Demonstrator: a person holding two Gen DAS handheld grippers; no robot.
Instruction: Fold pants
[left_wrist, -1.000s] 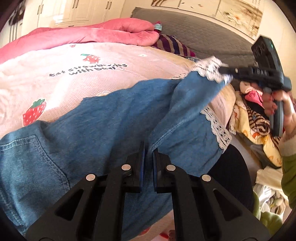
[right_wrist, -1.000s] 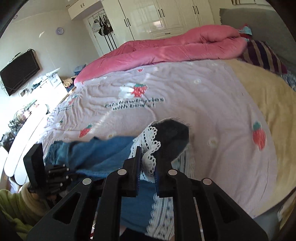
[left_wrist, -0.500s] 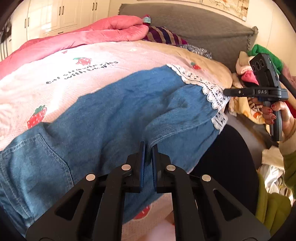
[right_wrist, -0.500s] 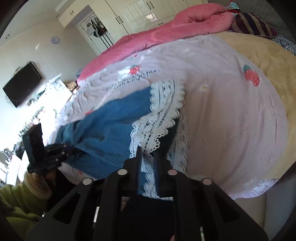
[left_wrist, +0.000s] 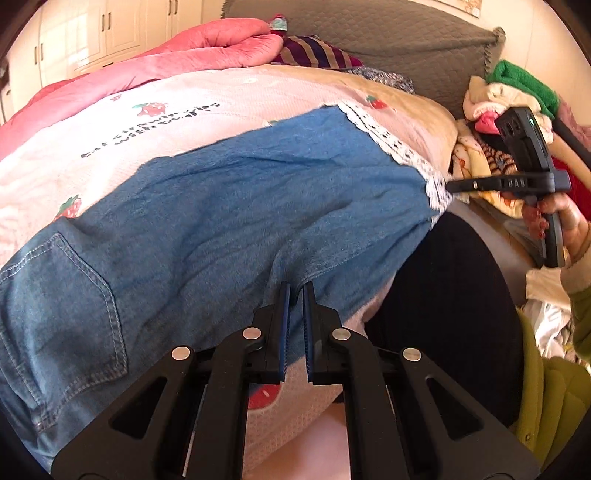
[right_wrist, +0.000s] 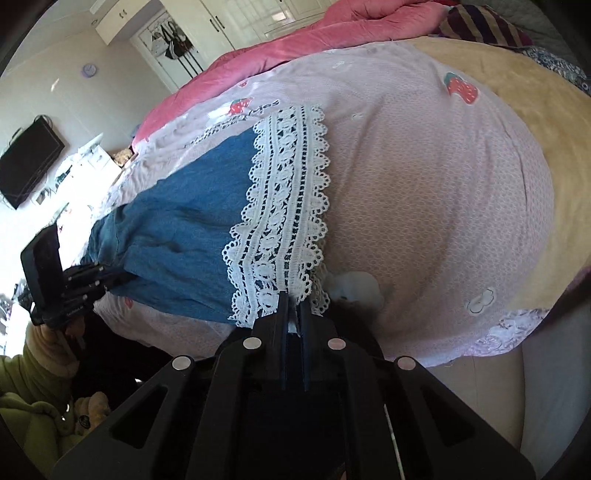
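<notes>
From the left wrist view, blue denim pants (left_wrist: 221, 221) lie flat along the near edge of a bed (left_wrist: 184, 103) with a strawberry-print cover; the left gripper (left_wrist: 295, 291) has its jaws pinching the denim edge. From the right wrist view, the right gripper (right_wrist: 291, 302) has its jaws pressed together on the white lace hem (right_wrist: 284, 206) at the bed's near edge.

The pink strawberry bedspread (left_wrist: 229, 96) carries dark print in two lines — the lower reads "with", the rest too smeared to make out. The right gripper (left_wrist: 451, 186) bears small raised letters on its side — seemingly "DAS", hard to confirm.
</notes>
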